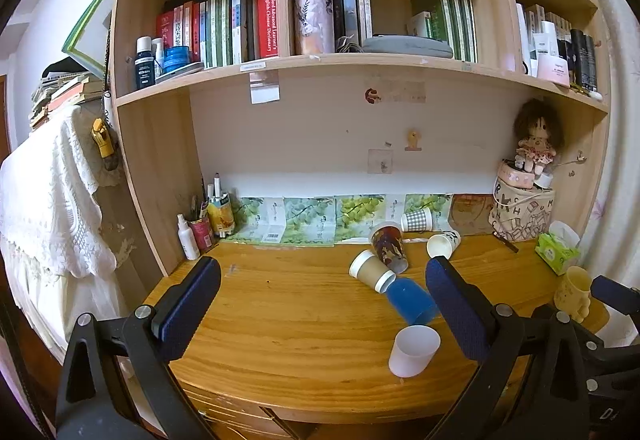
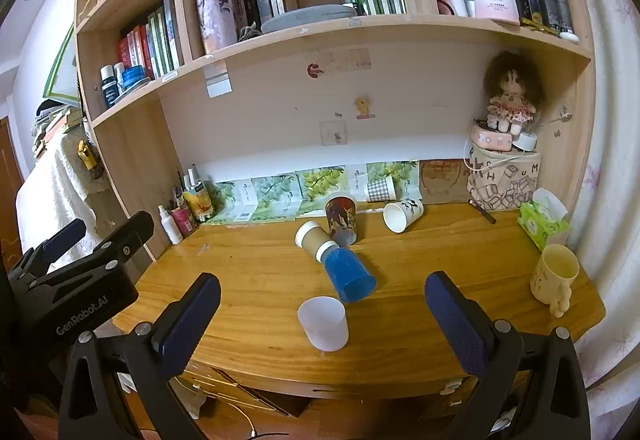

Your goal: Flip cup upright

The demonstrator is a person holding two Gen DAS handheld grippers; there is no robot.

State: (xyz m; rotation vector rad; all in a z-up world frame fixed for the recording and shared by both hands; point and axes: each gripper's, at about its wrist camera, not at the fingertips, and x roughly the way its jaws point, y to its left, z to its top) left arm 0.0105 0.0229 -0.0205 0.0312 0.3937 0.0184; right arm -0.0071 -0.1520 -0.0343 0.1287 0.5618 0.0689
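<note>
Several cups lie tipped on the wooden desk (image 1: 280,320): a blue plastic cup (image 1: 412,300) (image 2: 349,274), a brown paper cup (image 1: 370,271) (image 2: 315,236), a dark patterned cup (image 1: 388,244) (image 2: 341,218), a white printed paper cup (image 1: 442,242) (image 2: 402,214) and a checked cup (image 1: 416,219) (image 2: 380,188). A translucent white cup (image 1: 414,350) (image 2: 324,322) stands upright at the front. A yellow mug (image 1: 574,292) (image 2: 554,276) stands upright at the right. My left gripper (image 1: 324,304) is open and empty above the desk front. My right gripper (image 2: 322,316) is open and empty, its fingers either side of the white cup but nearer the camera.
A bookshelf (image 1: 320,60) full of books rises over the desk. Bottles and pen holders (image 1: 208,220) stand at the back left. A doll on boxes (image 1: 524,196) and a green tissue pack (image 1: 556,250) stand at the back right. A cloth-covered stack (image 1: 48,180) is at the left.
</note>
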